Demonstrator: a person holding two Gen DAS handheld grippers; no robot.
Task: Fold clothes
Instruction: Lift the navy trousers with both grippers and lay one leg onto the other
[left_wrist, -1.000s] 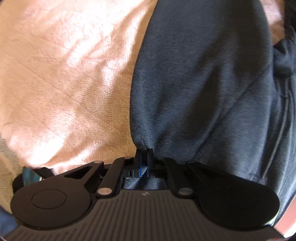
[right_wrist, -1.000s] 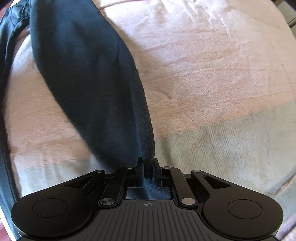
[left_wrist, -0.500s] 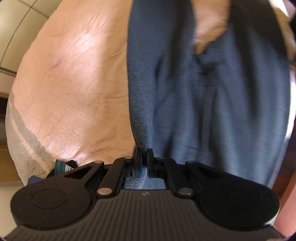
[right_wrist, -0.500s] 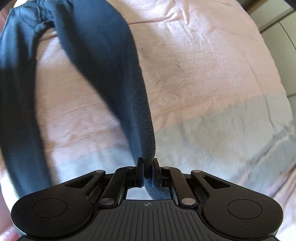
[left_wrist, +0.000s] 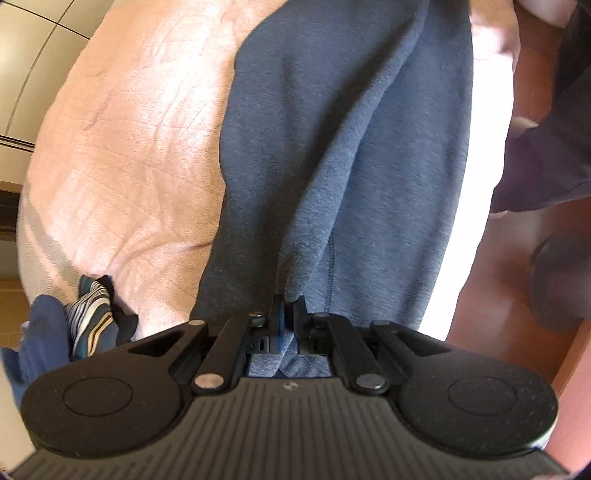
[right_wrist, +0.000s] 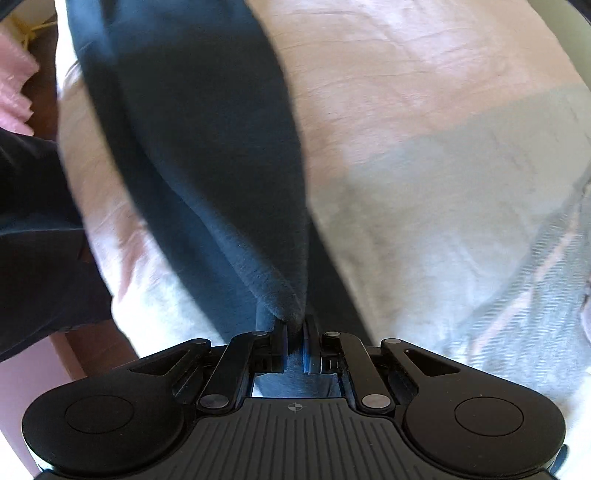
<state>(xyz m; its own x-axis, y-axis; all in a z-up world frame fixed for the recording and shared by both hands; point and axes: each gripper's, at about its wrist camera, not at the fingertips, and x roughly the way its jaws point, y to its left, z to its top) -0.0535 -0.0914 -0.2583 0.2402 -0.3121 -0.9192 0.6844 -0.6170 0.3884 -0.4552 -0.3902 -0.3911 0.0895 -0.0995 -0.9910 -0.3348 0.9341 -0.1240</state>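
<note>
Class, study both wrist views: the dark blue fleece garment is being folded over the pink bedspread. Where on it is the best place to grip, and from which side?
Grip the dark blue fleece garment at its near edge, one end each. The left gripper and right gripper are shut on bunched edge there, so the cloth hangs away over the pink bedspread. Come from the near side, fingers pointing along the fabric.
</note>
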